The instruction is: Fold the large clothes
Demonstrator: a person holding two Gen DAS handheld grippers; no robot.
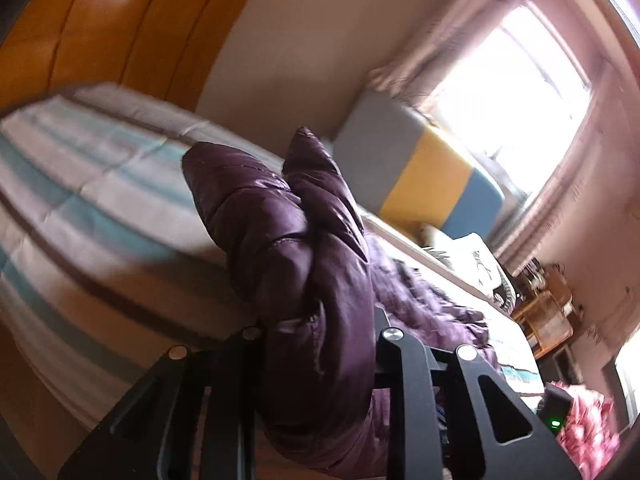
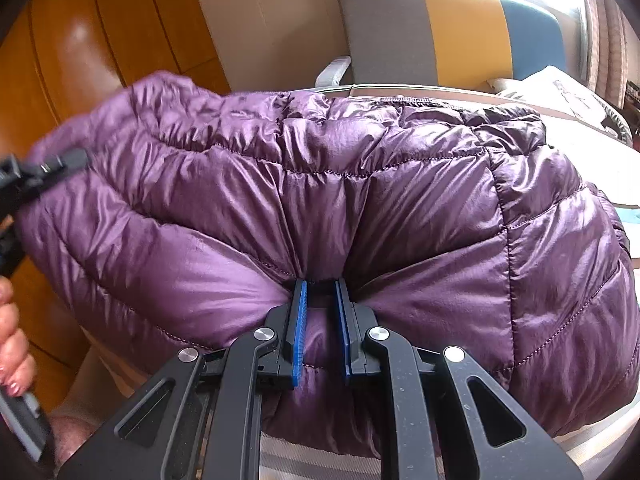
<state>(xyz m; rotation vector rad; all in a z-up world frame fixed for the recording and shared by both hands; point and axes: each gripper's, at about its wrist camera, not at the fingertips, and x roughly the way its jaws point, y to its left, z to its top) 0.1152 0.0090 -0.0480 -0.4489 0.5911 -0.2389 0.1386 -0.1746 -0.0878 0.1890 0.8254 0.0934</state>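
A striped bed (image 1: 100, 184) serves as the work surface, broad enough to take a purple quilted jacket (image 2: 320, 208) that lies heaped across it, near a grey, yellow and blue headboard (image 2: 452, 32) and a white pillow (image 2: 560, 92).

The jacket, the garment to be folded, is gripped at two points, seemingly so that one part can be carried over the rest.

The right gripper (image 2: 320, 320) points down at the near edge, its blue-padded jaws drawn close and pinching a bunched ridge of fabric, likely to hold that side in place.

The left gripper (image 1: 316, 328) is raised, its jaws closed on a puffy fold that stands up between them and hides the pads; the jacket trails from it down to the bed.

At the left edge of the right wrist view, a hand (image 2: 14, 348) holds that left tool's handle.
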